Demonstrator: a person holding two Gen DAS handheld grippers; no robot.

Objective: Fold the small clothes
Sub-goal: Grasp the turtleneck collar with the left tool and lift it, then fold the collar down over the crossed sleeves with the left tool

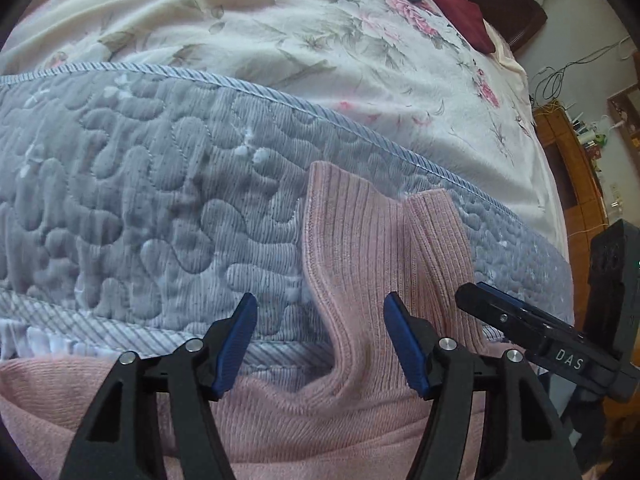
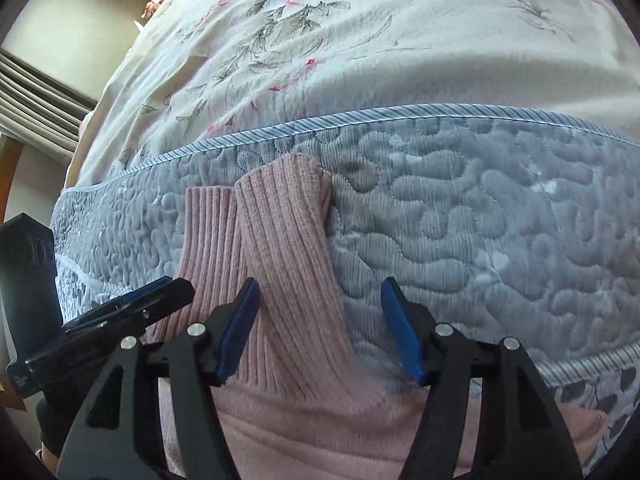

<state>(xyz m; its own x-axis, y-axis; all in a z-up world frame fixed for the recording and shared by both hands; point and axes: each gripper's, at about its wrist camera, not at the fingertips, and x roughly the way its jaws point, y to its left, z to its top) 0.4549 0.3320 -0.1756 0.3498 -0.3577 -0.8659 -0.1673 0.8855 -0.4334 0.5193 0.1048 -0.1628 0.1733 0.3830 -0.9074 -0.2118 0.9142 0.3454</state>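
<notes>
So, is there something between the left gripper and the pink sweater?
Nothing visible. The open left gripper hangs directly over the pink ribbed sweater on the blue quilt; the right gripper is beside it.

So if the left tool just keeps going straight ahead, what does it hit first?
Most likely the pink ribbed sleeve, which lies in the gap ahead of the open left tool. The blue quilted blanket lies under it. Depth is hard to judge through the fisheye.

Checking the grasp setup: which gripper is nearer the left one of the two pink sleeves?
Left. The left gripper is open and straddles the left sleeve. The right gripper, also open, sits over the other sleeve beside it.
</notes>
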